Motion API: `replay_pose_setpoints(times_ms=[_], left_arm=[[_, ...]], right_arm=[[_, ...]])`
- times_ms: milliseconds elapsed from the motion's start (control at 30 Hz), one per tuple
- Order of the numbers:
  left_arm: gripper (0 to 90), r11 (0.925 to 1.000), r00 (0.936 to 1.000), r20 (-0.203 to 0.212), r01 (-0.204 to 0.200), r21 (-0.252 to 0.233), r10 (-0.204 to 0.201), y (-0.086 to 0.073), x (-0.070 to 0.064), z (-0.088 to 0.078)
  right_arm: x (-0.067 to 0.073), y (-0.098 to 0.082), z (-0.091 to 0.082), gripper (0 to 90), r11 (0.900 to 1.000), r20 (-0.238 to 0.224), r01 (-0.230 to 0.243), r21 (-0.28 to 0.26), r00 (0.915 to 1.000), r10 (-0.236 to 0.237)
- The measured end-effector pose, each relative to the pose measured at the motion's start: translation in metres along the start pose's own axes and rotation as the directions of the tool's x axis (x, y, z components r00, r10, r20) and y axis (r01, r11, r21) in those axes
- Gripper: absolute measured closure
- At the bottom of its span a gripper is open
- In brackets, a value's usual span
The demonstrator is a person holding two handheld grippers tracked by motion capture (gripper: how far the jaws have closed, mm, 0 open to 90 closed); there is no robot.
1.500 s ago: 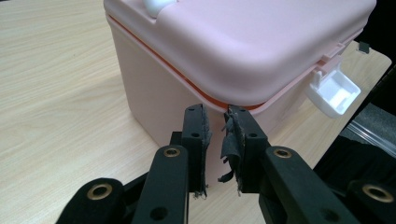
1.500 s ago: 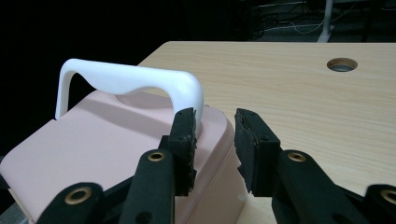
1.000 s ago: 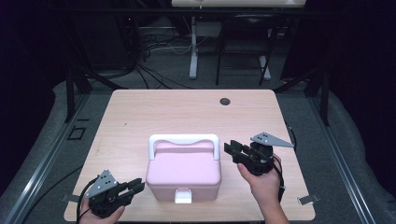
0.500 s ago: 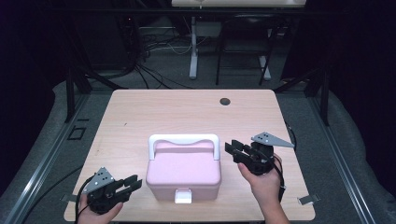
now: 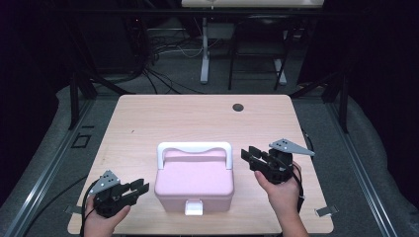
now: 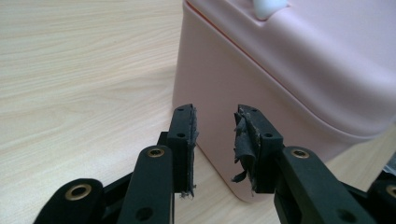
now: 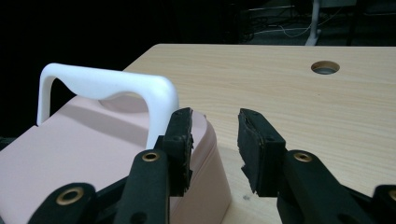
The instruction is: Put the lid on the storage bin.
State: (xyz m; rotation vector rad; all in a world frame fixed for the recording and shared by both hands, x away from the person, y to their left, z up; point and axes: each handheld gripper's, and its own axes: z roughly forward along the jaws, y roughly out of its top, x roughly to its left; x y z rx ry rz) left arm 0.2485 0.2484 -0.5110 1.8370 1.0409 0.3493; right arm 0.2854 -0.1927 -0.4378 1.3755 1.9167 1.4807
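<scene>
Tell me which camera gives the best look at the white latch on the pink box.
The high view: the white latch shows whole on the pink box front. The left gripper view catches just its lower tip at the top edge; the right gripper view looks at the handle instead.

- No text, label, brand, number or sign can be read anywhere.
- The pink box (image 5: 193, 180) bears no lettering on its lid, its side or its white handle (image 5: 194, 148).
- The table (image 5: 197, 118) carries plain wood grain with no marks to read.
- The black parts of each hand-held gripper show no print.
</scene>
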Motion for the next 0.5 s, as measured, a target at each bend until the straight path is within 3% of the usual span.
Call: replay_pose_setpoints(times_ms=[167, 500], left_arm=[[65.4, 1.0000, 1.0000, -0.008, 0.004, 0.009, -0.004, 0.003, 0.005, 0.007], [57.6, 0.9997, 0.9988, -0.043, 0.024, -0.010, -0.025, 0.008, 0.019, 0.021]], right_arm=[[-0.003, -0.002, 0.000, 62.5, 1.000, 0.013, 0.005, -0.009, 0.9999, -0.005], [-0.014, -0.023, 0.004, 56.8, 1.000, 0.043, 0.026, 0.011, 0.9987, -0.027]])
